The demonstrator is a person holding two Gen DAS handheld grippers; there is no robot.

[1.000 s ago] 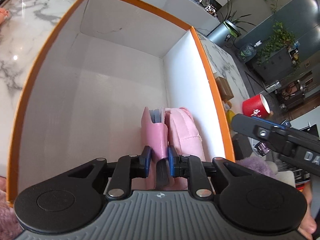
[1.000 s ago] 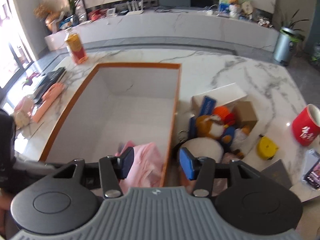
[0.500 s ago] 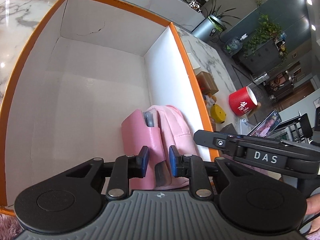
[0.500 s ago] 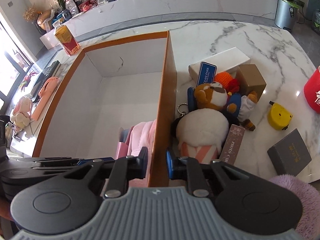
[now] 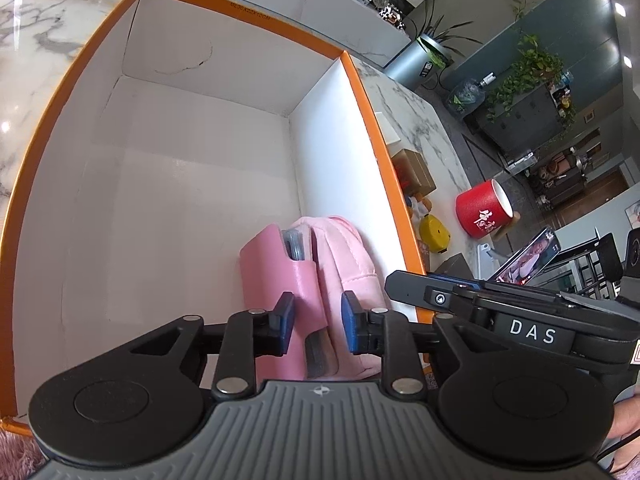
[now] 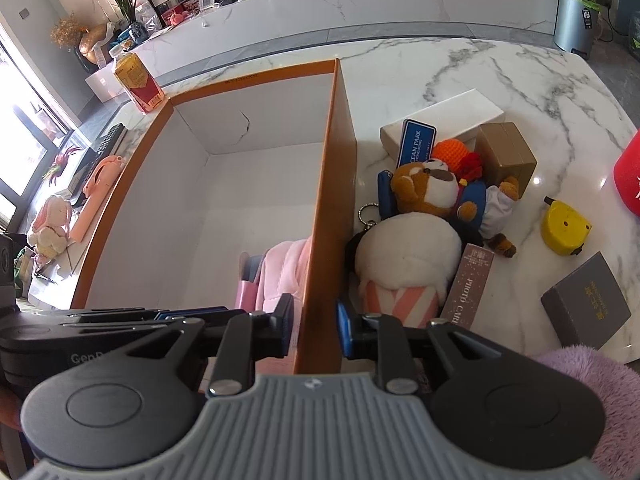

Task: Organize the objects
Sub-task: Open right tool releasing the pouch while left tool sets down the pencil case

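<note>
We have the left gripper [image 5: 316,322] open, fingers either side of the pink case [image 5: 280,276], which stands in the orange box [image 5: 376,128] beside the pink pouch [image 5: 344,256]. Right gripper [image 6: 314,326] straddles the box's right wall, pads close but contact unclear (can't tell if clamped). We judge: brace that wall firmly and lift left straight up so the case stays upright.

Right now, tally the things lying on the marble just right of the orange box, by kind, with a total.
Seen from the right wrist camera:
Plush toys: 2, the brown bear and the white round plush
Boxes: 4, white box, brown carton, photo card box, grey box
Yellow tape measure: 1
Blue Ocean Park sign: 1
Orange knitted toy: 1
Total: 9
</note>
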